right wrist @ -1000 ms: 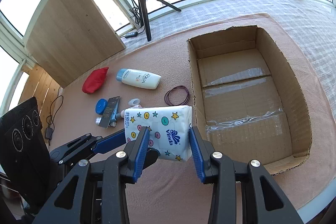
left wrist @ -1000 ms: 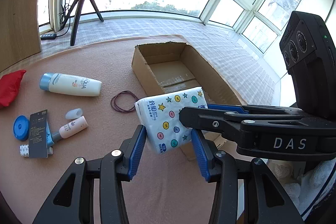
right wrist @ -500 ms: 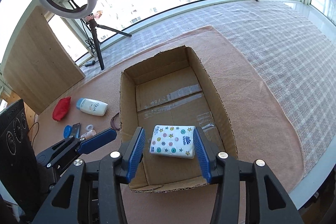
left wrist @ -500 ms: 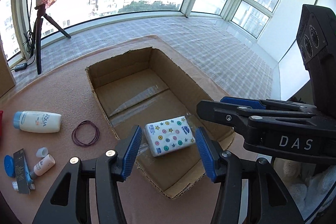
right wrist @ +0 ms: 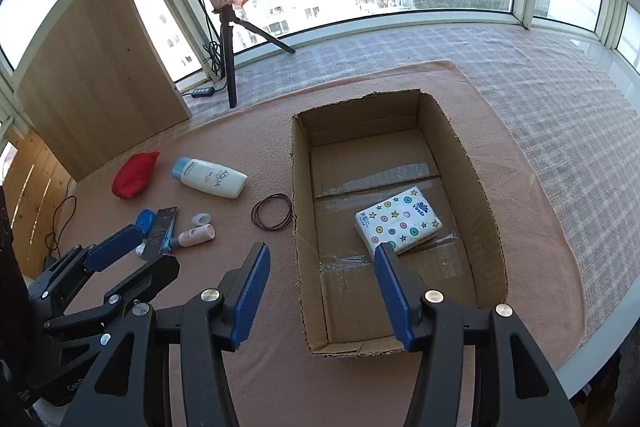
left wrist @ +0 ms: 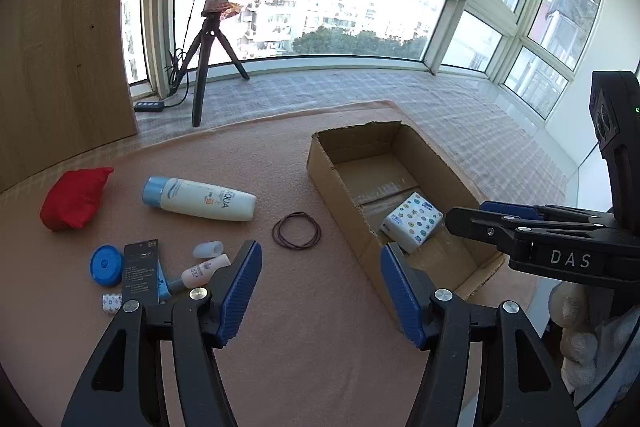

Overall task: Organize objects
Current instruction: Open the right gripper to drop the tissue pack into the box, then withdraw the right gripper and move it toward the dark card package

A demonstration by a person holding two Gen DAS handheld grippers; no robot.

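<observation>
A star-printed tissue pack lies flat inside the open cardboard box, seen in the left wrist view as the tissue pack in the box. Both grippers hover open and empty above the pink mat: left gripper, right gripper. Left of the box lie a white lotion bottle, a dark hair-band loop, a red pouch, a blue round lid, a black card, a small pink tube and a clear cap.
A ring light on a tripod stands at the back by the windows, with a wooden panel to its left. A checked cloth covers the sill beyond the mat. The mat's near edge runs close to the box's front right corner.
The tissue pack went from held between the fingers over the mat to lying in the box. Both grippers have since drawn back and left, with jaws spread wider.
</observation>
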